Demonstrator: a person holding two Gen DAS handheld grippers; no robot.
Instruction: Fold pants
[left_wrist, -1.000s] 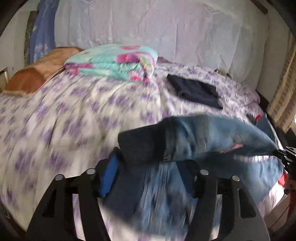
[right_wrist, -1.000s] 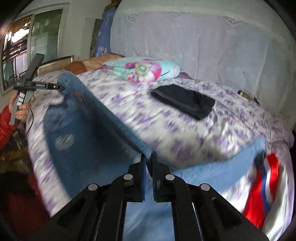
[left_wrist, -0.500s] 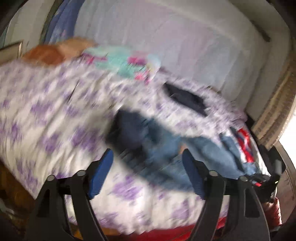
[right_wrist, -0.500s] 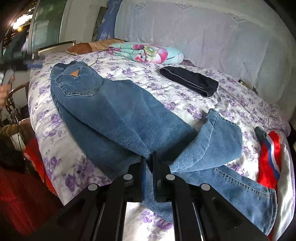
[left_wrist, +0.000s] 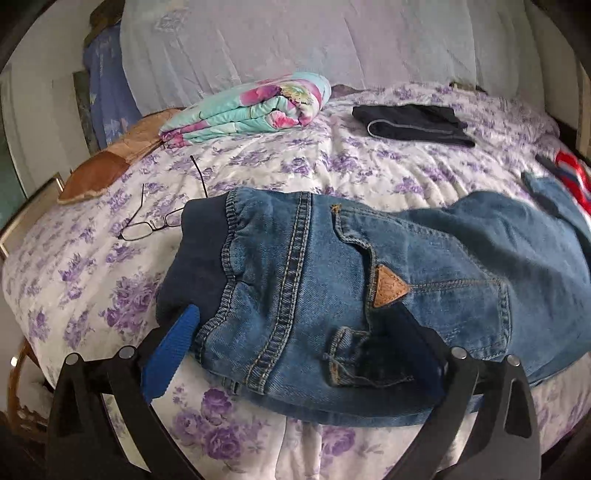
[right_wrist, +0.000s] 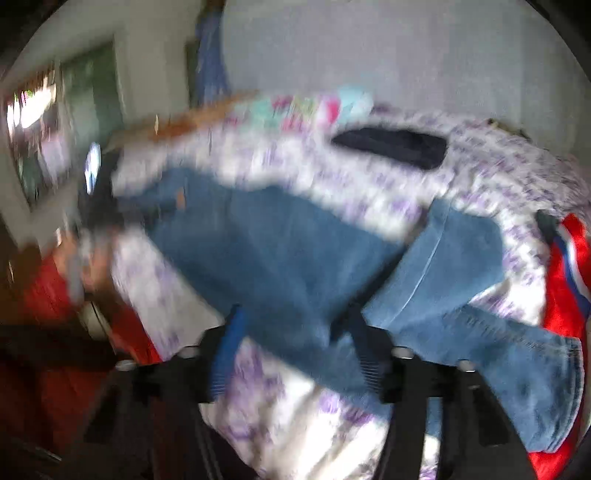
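The blue jeans (left_wrist: 314, 266) lie flat on the flowered bedspread (left_wrist: 369, 166), dark elastic waistband to the left and a tan leather patch on the back pocket. My left gripper (left_wrist: 299, 343) stands wide over the waist end. Its jaws are opening; denim lies between the fingers and the pads do not press on it. The right wrist view is blurred. There the jeans (right_wrist: 266, 251) stretch across the bed with one leg folded over at the right. My right gripper (right_wrist: 295, 350) is over the near leg, its jaws opening, with cloth lying loose between them.
A folded floral blanket (left_wrist: 251, 107), a brown pillow (left_wrist: 107, 166) and a dark folded garment (left_wrist: 413, 122) lie further back. Eyeglasses (left_wrist: 147, 225) rest just left of the waistband. A red, white and blue cloth (right_wrist: 569, 266) is at the right edge. A person's red sleeve (right_wrist: 44, 295) is at left.
The jeans, held up stretched between both grippers a second ago, now lie on the bed. Both grippers have opened and let the denim go; the left one came down over the waist.
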